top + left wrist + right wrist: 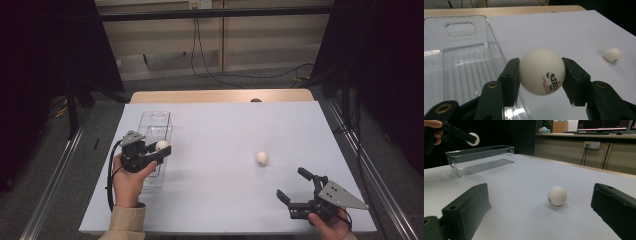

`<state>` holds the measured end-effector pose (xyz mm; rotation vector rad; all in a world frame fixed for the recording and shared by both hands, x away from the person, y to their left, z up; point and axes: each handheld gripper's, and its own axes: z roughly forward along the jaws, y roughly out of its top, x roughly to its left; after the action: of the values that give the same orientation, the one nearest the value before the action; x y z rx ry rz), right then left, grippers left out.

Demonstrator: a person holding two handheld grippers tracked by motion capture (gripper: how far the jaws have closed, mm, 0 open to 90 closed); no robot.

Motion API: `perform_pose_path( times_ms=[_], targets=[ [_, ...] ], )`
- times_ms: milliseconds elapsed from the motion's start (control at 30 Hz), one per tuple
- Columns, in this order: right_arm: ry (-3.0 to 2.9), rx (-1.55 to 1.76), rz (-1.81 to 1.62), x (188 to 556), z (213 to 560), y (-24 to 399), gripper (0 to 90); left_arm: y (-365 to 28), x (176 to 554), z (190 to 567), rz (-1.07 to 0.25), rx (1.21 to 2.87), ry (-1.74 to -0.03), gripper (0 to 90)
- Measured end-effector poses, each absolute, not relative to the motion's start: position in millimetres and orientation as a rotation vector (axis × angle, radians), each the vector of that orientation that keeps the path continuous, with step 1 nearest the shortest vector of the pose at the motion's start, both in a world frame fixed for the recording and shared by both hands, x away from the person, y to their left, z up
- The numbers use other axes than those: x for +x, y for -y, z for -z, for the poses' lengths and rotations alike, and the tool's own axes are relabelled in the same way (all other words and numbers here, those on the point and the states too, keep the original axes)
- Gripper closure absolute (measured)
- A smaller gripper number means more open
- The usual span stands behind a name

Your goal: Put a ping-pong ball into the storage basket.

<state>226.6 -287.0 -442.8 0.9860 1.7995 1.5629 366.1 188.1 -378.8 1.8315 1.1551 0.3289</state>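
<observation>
Left gripper point(540, 75) pinching a white printed ping-pong ball point(541, 71), raised at the near right rim of the clear plastic bin point(461, 57), so mid-transfer; next: shift over the bin floor, release. Right gripper point(539, 212) spread wide, second white ball point(557, 195) loose on the table point(225, 130) ahead of it

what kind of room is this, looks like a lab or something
Probably an office or lab set up for recording. A white-topped table stands between dark curtains, with loose cables on the carpet behind, and monitors sit on a wooden counter with a wall socket.
</observation>
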Motion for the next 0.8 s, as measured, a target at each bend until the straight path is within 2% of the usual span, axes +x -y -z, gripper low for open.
perform_pose_path(
  times_ms=[800],
  targets=[
    [-1.800,0.987,-1.563,227,443,287,1.3,-200,366,380,-0.357,1.815,-1.184,51.0]
  ],
)
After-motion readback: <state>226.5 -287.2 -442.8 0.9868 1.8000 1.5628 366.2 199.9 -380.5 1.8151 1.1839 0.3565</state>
